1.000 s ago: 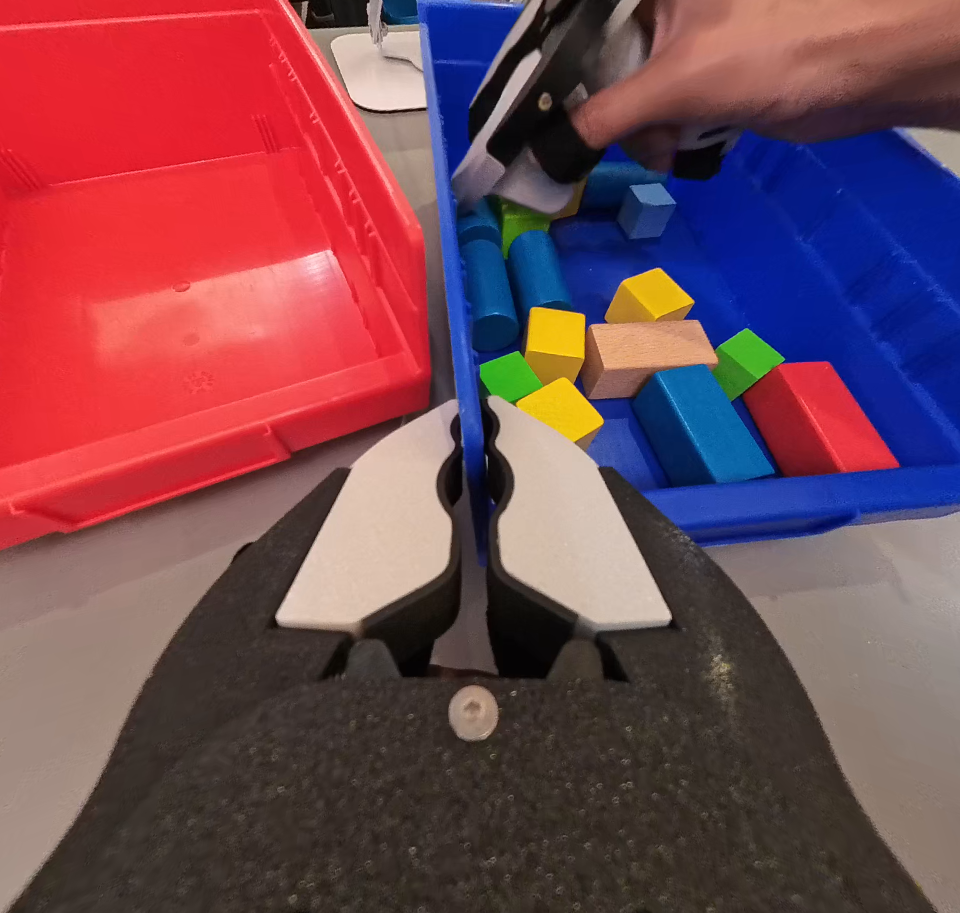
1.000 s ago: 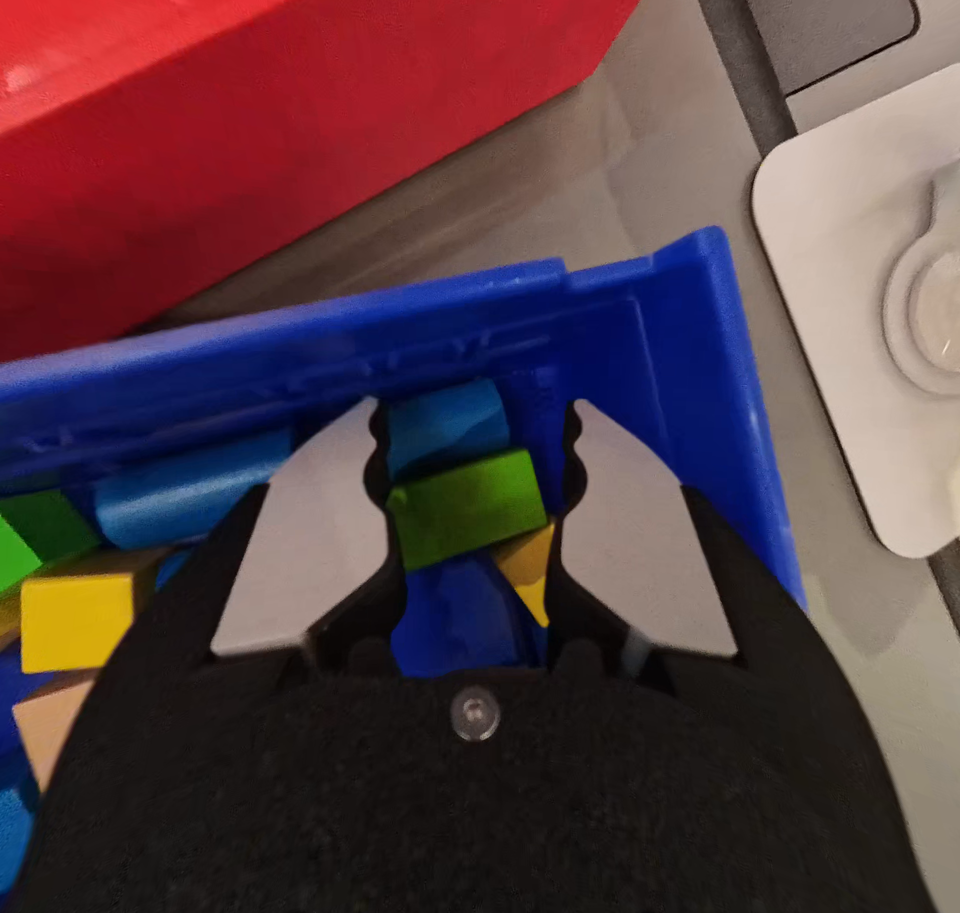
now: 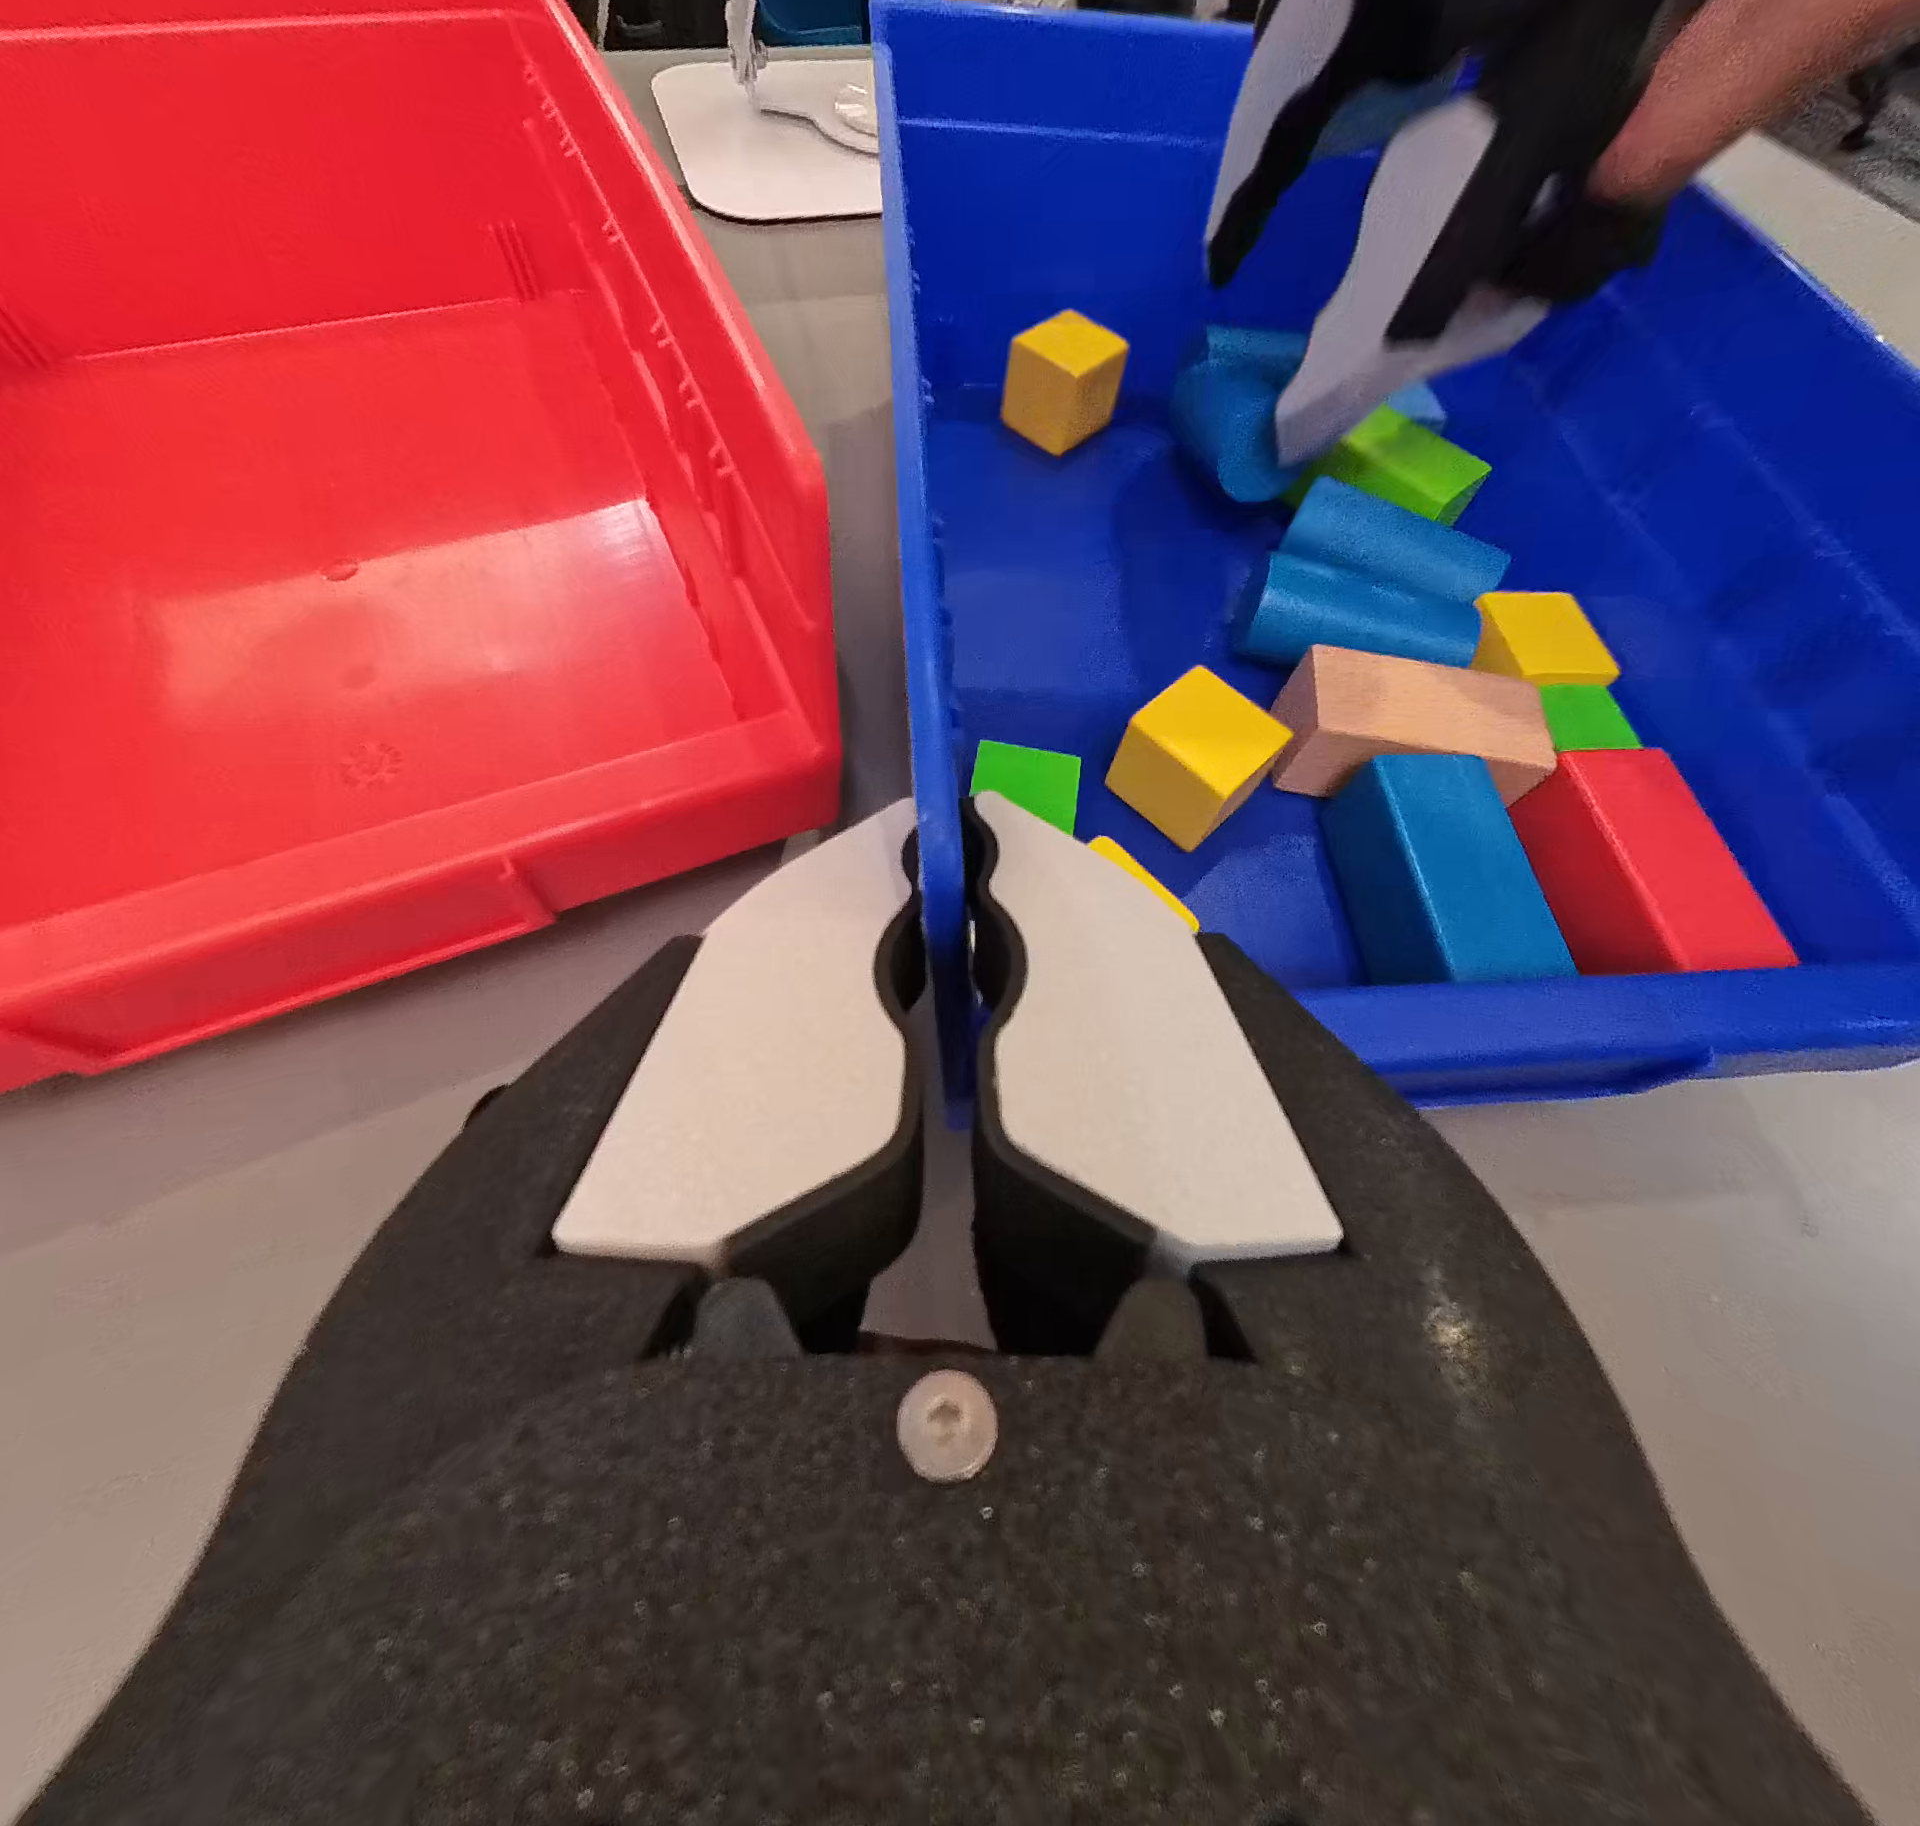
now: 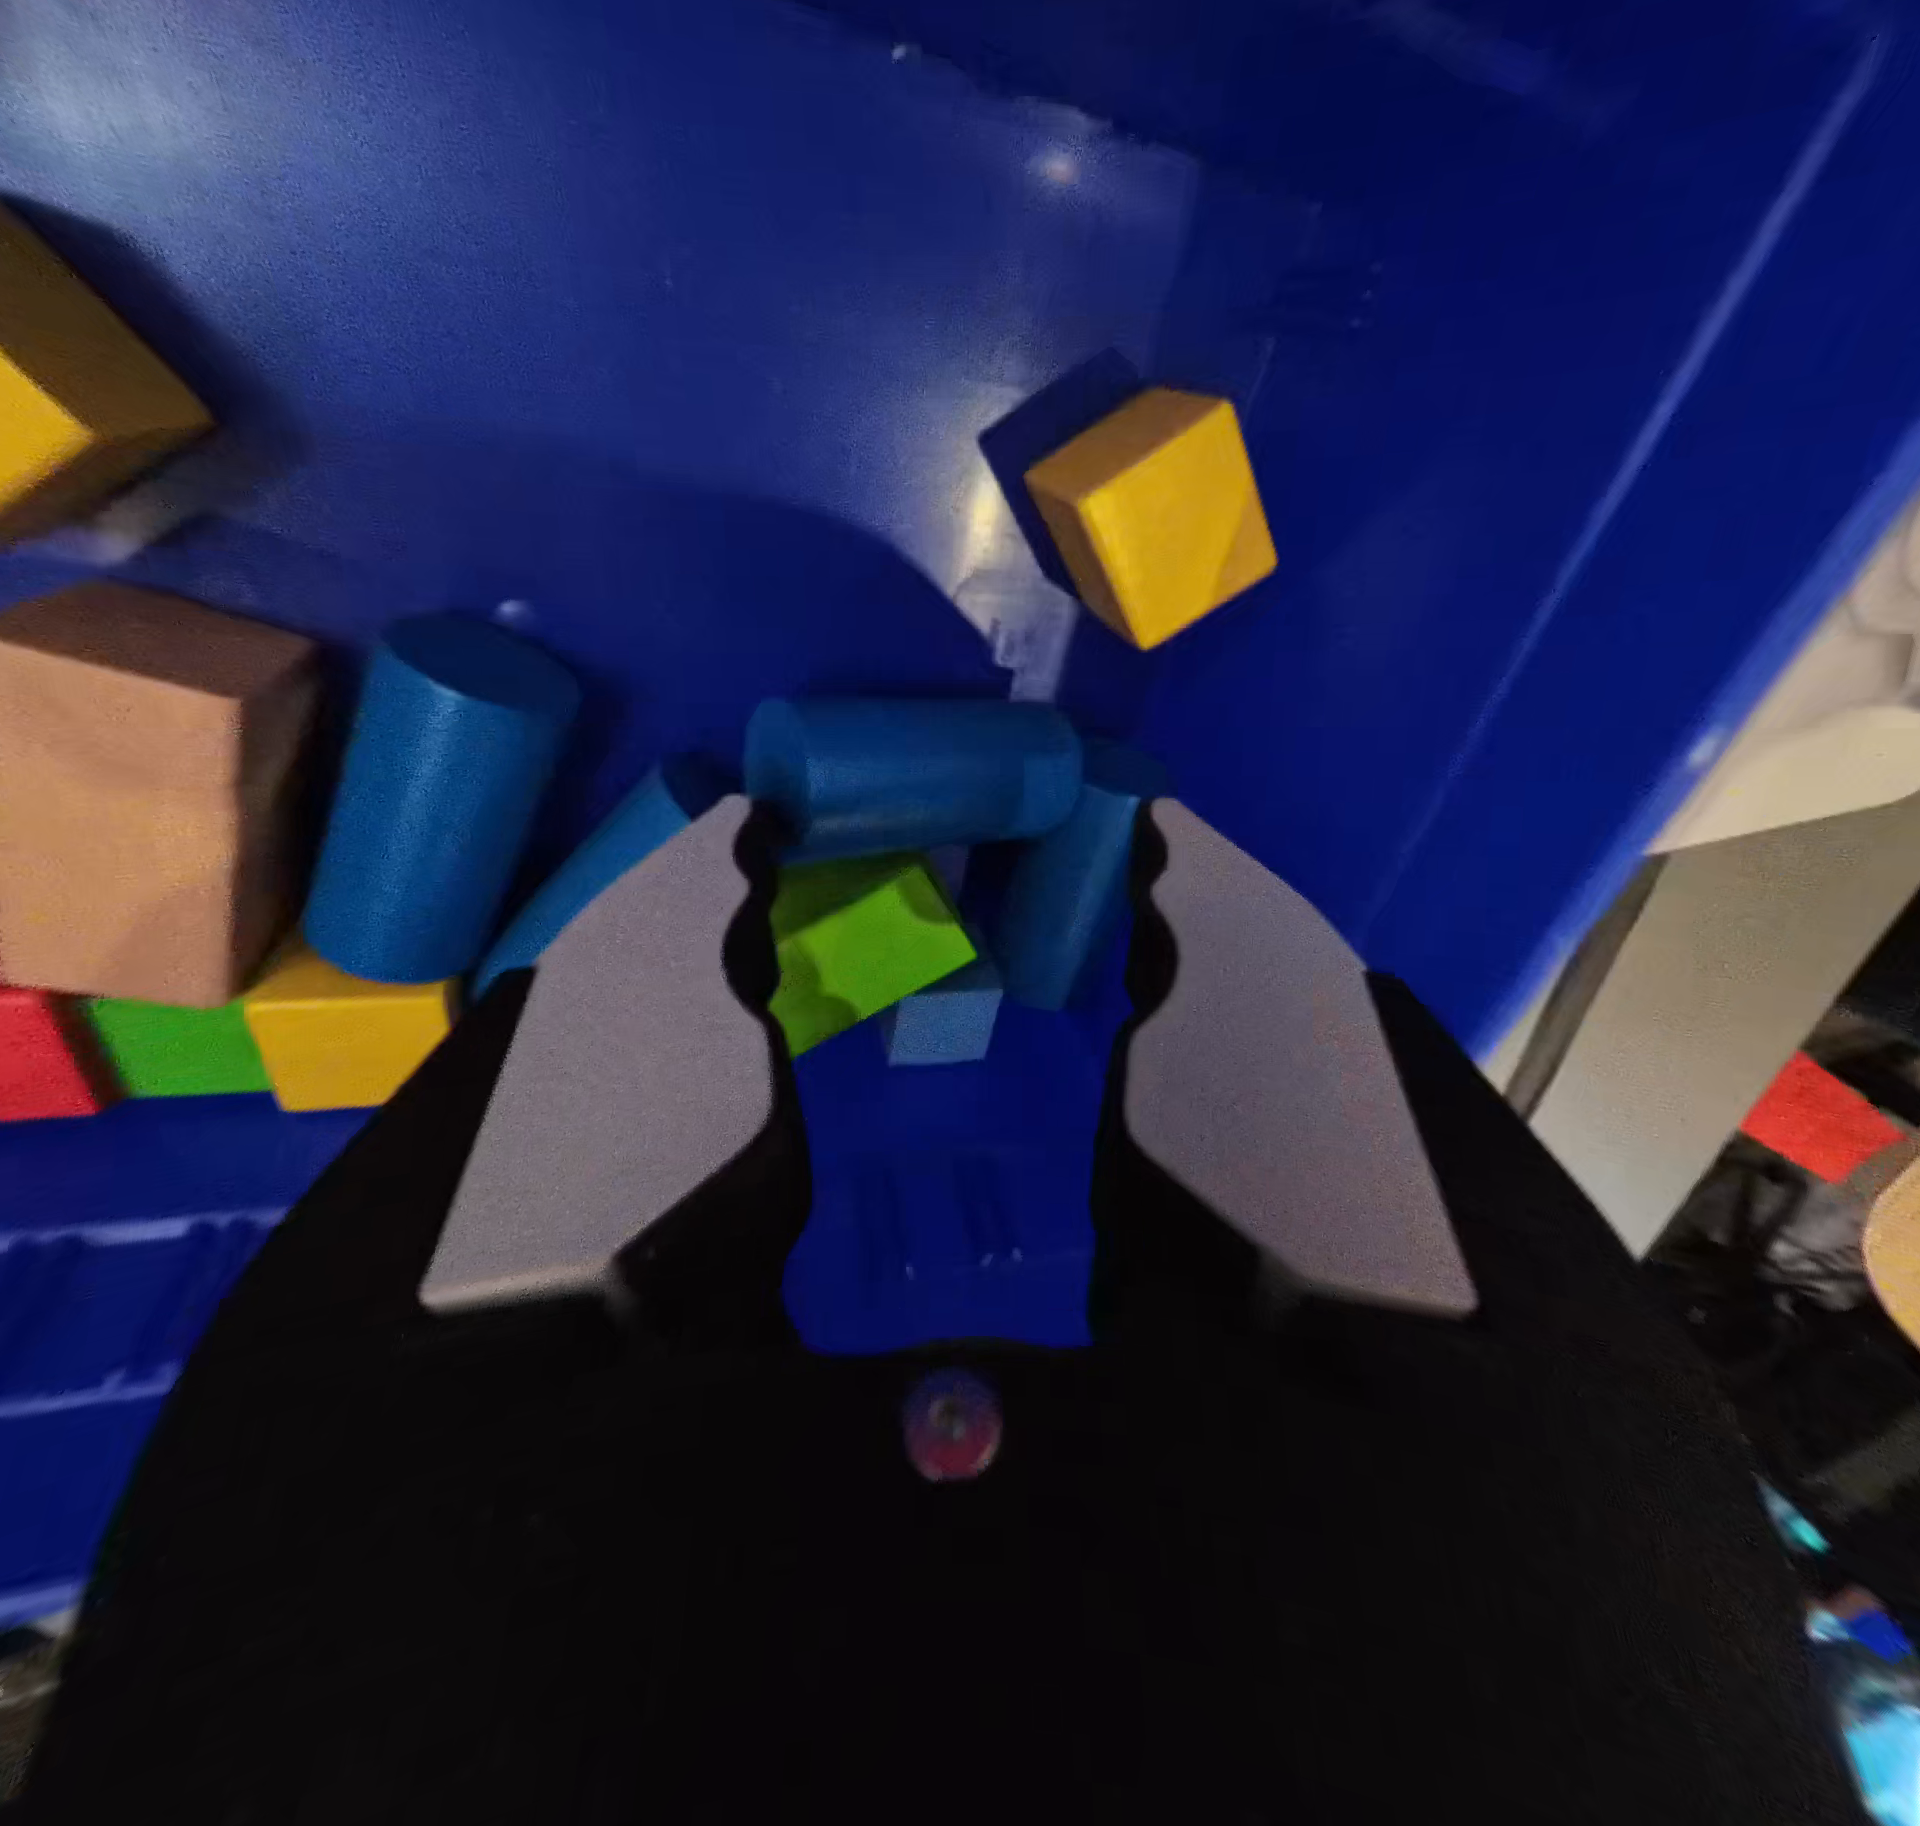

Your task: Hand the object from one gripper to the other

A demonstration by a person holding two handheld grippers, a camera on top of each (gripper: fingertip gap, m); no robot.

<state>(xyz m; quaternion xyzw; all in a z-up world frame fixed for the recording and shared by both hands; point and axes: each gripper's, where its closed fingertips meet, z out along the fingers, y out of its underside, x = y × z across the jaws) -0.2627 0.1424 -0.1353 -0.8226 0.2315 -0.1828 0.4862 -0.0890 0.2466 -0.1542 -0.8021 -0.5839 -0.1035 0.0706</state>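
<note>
Left gripper: fingers nearly together, with the blue bin's near-left wall edge in the slit between them. Whether the pads press on the wall cannot be told.
Right gripper: jaws apart, holding nothing; it points down into the far part of the blue bin, with a hand on it.
Green block: lies in the gap between the right gripper's fingers, close against the left finger, clear of the right one. It rests tilted among the blue pieces.
Blue cylinder: lies crosswise just past the right fingertips, at 12 o'clock from the green block, touching it.
Blue bin: on the table, at 3 o'clock from the red bin.
Red bin: just beside the blue bin, apart from it.
Yellow cube: alone on the blue bin floor, at 1 o'clock from the right gripper, well clear of its fingers.
Other blocks: yellow, green, blue, red and a tan block grouped toward the blue bin's near end, at 2 o'clock from the left gripper.
</note>
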